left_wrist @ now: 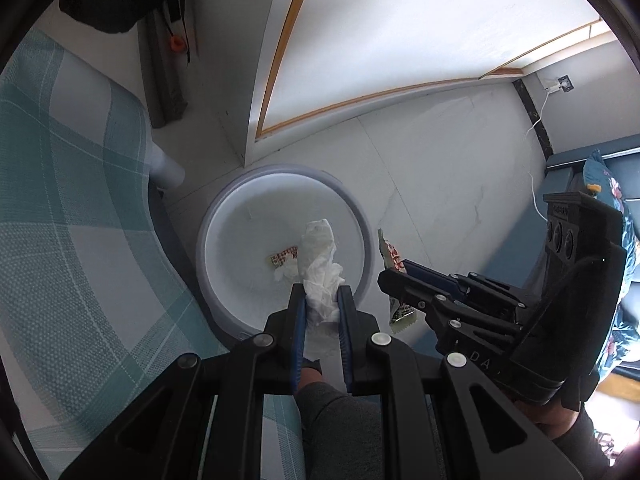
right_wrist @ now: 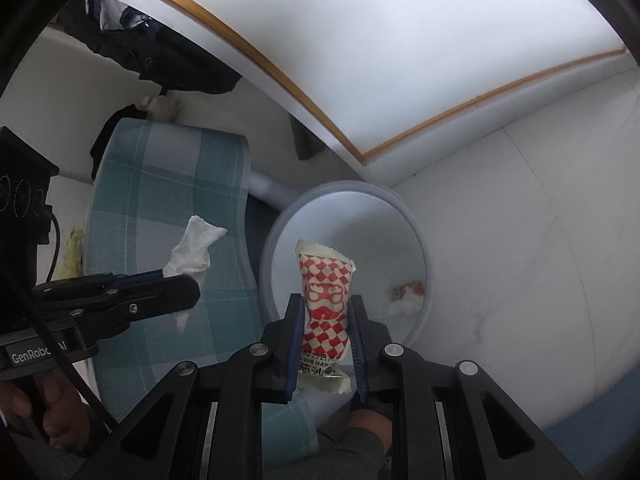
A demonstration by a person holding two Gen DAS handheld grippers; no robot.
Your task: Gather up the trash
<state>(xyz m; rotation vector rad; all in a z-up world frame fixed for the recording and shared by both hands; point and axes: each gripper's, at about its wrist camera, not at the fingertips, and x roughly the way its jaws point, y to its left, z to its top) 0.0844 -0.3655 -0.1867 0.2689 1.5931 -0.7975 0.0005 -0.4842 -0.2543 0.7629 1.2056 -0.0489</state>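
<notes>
A round white trash bin stands on the floor below both grippers. In it lie a red-checked wrapper and a bit of white tissue. My left gripper is shut on a crumpled white tissue, held over the bin's inside in the left wrist view. My right gripper is shut on a red-and-white checked snack packet, held over the bin's near rim.
A chair with a teal plaid cushion stands right beside the bin. A white cabinet with a gold trim rises behind it. Dark clothing hangs at the upper left. A blue bed edge lies to the right.
</notes>
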